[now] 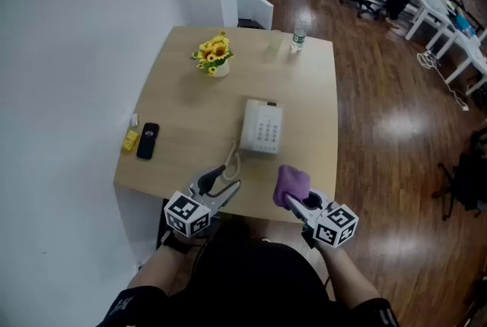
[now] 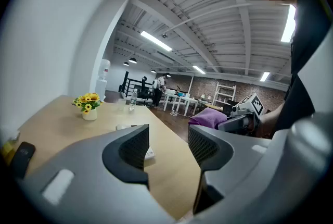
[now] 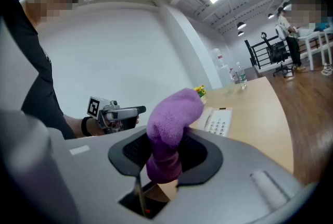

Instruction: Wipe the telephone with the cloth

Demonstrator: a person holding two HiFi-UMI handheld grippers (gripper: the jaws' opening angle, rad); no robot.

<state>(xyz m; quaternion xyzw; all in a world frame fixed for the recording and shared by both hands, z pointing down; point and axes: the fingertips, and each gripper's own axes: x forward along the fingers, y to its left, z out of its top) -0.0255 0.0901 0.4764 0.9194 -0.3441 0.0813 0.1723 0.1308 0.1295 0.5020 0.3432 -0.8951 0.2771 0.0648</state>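
A white telephone [image 1: 262,127] lies in the middle of the wooden table [image 1: 190,101], its coiled cord trailing toward the near edge. My right gripper [image 1: 293,202] hovers at the near right edge, short of the phone, shut on a purple cloth [image 1: 291,184] that stands up from the jaws [image 3: 170,124]. In the right gripper view the telephone [image 3: 217,121] shows just beyond the cloth. My left gripper [image 1: 225,181] is open at the near edge beside the cord, with nothing between its fingers [image 2: 136,147].
A vase of yellow flowers [image 1: 214,55], a glass and a water bottle [image 1: 297,39] stand at the table's far side. A black phone [image 1: 148,141] and a yellow object [image 1: 131,140] lie at the left edge. A white wall runs along the left; office chairs stand far off.
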